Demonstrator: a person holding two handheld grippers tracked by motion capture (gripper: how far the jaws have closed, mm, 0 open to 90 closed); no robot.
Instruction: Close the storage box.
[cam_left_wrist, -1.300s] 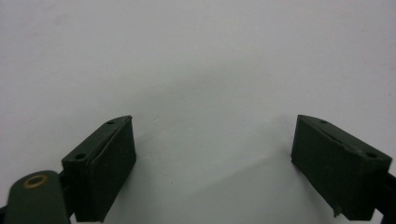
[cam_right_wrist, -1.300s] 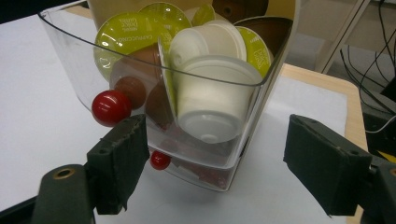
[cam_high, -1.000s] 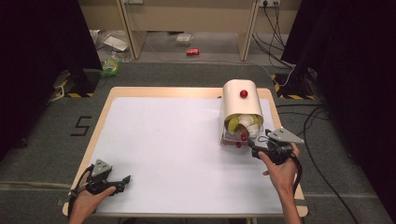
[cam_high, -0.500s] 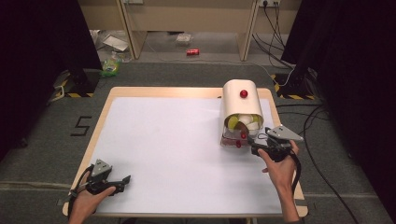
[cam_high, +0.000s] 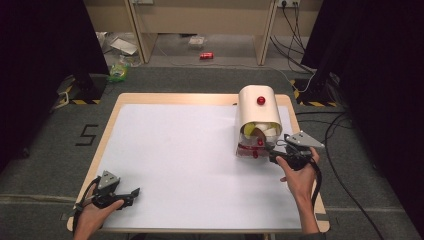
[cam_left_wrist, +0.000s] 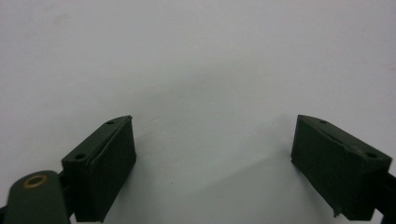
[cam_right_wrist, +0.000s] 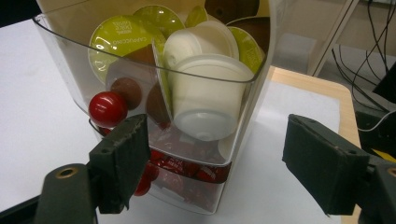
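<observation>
1. The capsule dispenser (cam_high: 257, 122), a cream box with a rounded top and a red knob (cam_high: 260, 100) on it, stands on the right half of the table, near the far edge
2. Its clear drawer (cam_right_wrist: 140, 140) is pulled out toward the person and is full of coffee capsules: a white capsule (cam_right_wrist: 205, 93) lies in front, green-lidded capsules (cam_right_wrist: 119, 39) behind and beside it, brown ones between them
3. A red ball handle (cam_right_wrist: 107, 108) sits on the front of the drawer, and a lower clear compartment holds red-wrapped items (cam_right_wrist: 187, 170)
4. The right gripper (cam_high: 270, 150) is held just in front of the drawer; in the right gripper view its jaws stand wide, one just in front of the red ball handle, the other off to the side over the table, and neither pad presses on anything
5. Those jaws have just been closing a little, with the front of the drawer between them
6. The left gripper (cam_high: 131, 192) rests low over the white table surface (cam_high: 175, 150) at the near left corner, well apart from the dispenser; its jaws stand wide with nothing between them
7. The table (cam_high: 200, 98) has a pale wooden rim; on the floor beyond it lies a red can (cam_high: 206, 55)
</observation>
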